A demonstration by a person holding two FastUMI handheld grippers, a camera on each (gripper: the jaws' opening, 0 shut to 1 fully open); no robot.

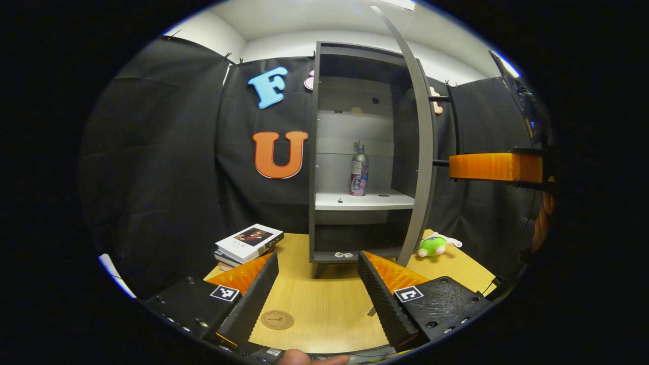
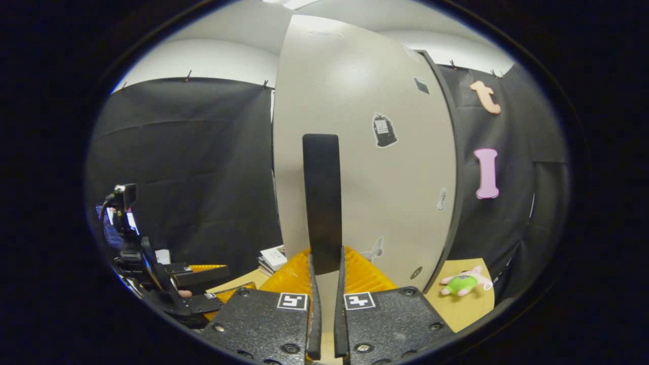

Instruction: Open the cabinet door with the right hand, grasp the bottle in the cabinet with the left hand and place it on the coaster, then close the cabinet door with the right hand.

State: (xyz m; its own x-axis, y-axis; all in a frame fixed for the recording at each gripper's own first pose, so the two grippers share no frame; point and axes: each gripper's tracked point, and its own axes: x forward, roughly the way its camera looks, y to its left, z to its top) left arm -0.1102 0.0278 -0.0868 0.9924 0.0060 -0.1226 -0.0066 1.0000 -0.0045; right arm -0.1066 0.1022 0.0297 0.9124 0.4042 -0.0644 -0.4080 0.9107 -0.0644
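The grey cabinet [image 1: 317, 152] stands open on the wooden table, its door [image 1: 425, 152] swung out to the right. A bottle [image 1: 359, 175] with a pink label stands upright on the white middle shelf [image 1: 365, 202]. A round brown coaster [image 1: 277, 320] lies on the table between my left gripper's fingers. My left gripper [image 1: 319, 284] is open, low over the table and well short of the cabinet. In the right gripper view my right gripper [image 2: 324, 261] is shut on the black vertical door handle [image 2: 321, 197] of the door [image 2: 395, 192].
A stack of books [image 1: 248, 243] lies left of the cabinet. A green and pink plush toy [image 1: 435, 245] sits right of it, behind the open door. The right gripper's orange body [image 1: 494, 166] reaches in at the door's height. The table's front edge is close below.
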